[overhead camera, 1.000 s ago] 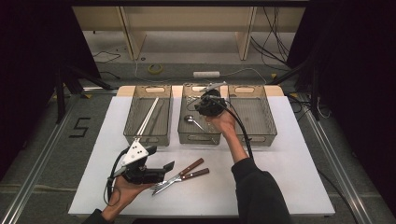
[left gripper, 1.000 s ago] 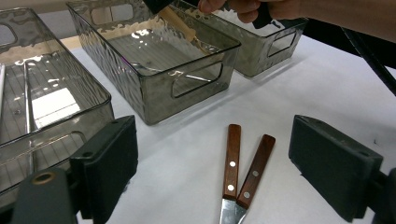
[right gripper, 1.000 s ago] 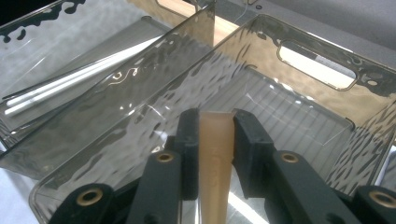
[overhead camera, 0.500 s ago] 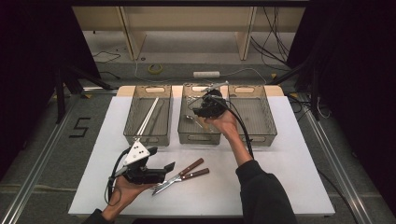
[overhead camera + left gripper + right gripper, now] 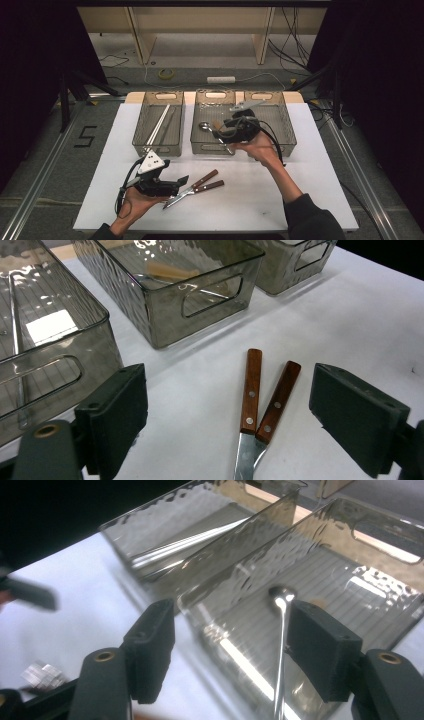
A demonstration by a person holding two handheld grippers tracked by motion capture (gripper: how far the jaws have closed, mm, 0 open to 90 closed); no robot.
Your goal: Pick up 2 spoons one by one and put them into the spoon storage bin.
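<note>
**Spoon is down in the middle bin; the two knives come next**

Your right hand-held gripper [image 5: 227, 131] hangs over the near end of the middle bin [image 5: 215, 148], and its jaws have just been opening: they stand wide, with nothing pressed between the pads. In the right gripper view the spoon [image 5: 280, 645] lies on the bin floor below and between those jaws, nearer the right-hand pad, bowl pointing away from you. It looks released, so lift clear before you swing across, and keep the pads from catching the bin's near wall.

Your left hand-held gripper [image 5: 172, 186] rests low over the worktop [image 5: 310, 200] with its jaws spread and empty. Straight ahead of it, between the two pads as the left gripper view shows, lie the two wooden-handled knives [image 5: 260, 400], handles away from you and side by side, blades crossing close to the gripper. Pick one, not both: the handles touch or nearly touch, so come in on the outer side of the one you choose and close on the wood, not the steel, which would likely slip. Keep the jaws level with the worktop so the lower edges slide under nothing and the pads meet the handle squarely.

The left bin [image 5: 159, 127], beyond your left gripper, already holds long thin pieces; the right bin [image 5: 280, 120] lies just beyond your right gripper.
</note>
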